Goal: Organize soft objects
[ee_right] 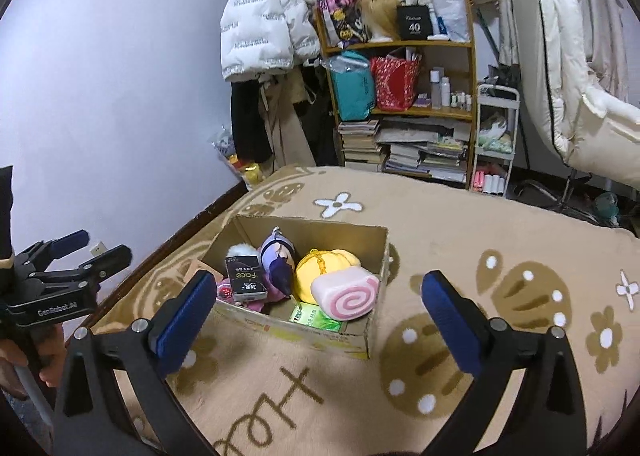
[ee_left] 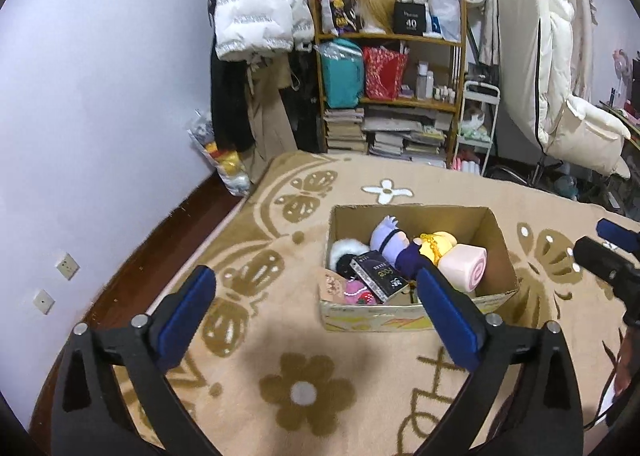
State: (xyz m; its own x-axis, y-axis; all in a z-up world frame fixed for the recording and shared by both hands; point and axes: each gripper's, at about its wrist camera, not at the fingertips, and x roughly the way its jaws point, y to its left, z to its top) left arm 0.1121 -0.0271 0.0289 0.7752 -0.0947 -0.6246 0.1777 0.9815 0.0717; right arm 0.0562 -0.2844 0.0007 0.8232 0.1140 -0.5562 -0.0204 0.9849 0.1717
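An open cardboard box stands on a beige patterned blanket. Inside lie a pink swirl roll plush, a yellow plush with a chain, a purple-haired doll, a white-and-black fluffy toy, a pink toy and a black "Face" pack. My left gripper is open and empty, above the blanket near the box's front. My right gripper is open and empty, near the box's right front corner. Each gripper shows at the edge of the other's view.
The blanket covers a bed. Behind it stand a wooden shelf with bags, bottles and stacked books, a hanging white puffer jacket, a white cart and a white chair. A bag of toys lies by the wall.
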